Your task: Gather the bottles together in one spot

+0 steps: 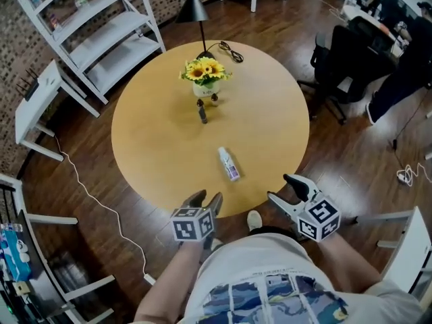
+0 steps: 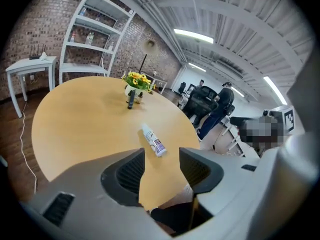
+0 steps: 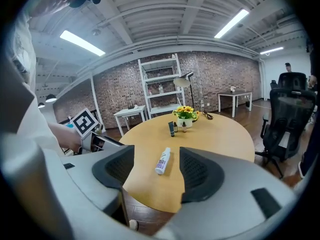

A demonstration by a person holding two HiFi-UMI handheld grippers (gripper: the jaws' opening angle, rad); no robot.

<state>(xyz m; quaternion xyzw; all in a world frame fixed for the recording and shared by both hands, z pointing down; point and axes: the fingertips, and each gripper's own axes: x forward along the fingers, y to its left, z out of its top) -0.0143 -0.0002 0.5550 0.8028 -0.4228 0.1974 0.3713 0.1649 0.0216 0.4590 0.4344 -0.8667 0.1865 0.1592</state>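
White bottle (image 1: pixel 229 164) lies flat on the round table (image 1: pixel 148 147), well apart from the flower pot (image 1: pixel 204 89), on the person's side of it & a bit right. Its long axis runs approx. from the pot toward the person: cap end faces the pot, purple-label end faces the table edge, skewed slightly right. Two more stand upright just beside the pot, also on the person's side: a dark bottle (image 1: pixel 202 114) & a small bottle (image 1: pixel 214 100), too small to say more. So the lying one is the stray.

Left gripper (image 1: pixel 206 200) hangs at the table edge, farther from the pot than the stray. Its jaws are apart w/ nothing gripped, only tabletop showing thru the gap. Right gripper (image 1: pixel 281 186) is the same: jaws wide, empty, off the edge, further right of the pot.

The stray sits ahead of both, btwn them: ahead & slightly right of the left gripper, ahead & left of the right. Left looks a touch nearer, so prob. the one to reach. The axis points nearly along the reach, so the jaws could straddle the body sideways w/o much wrist turn.
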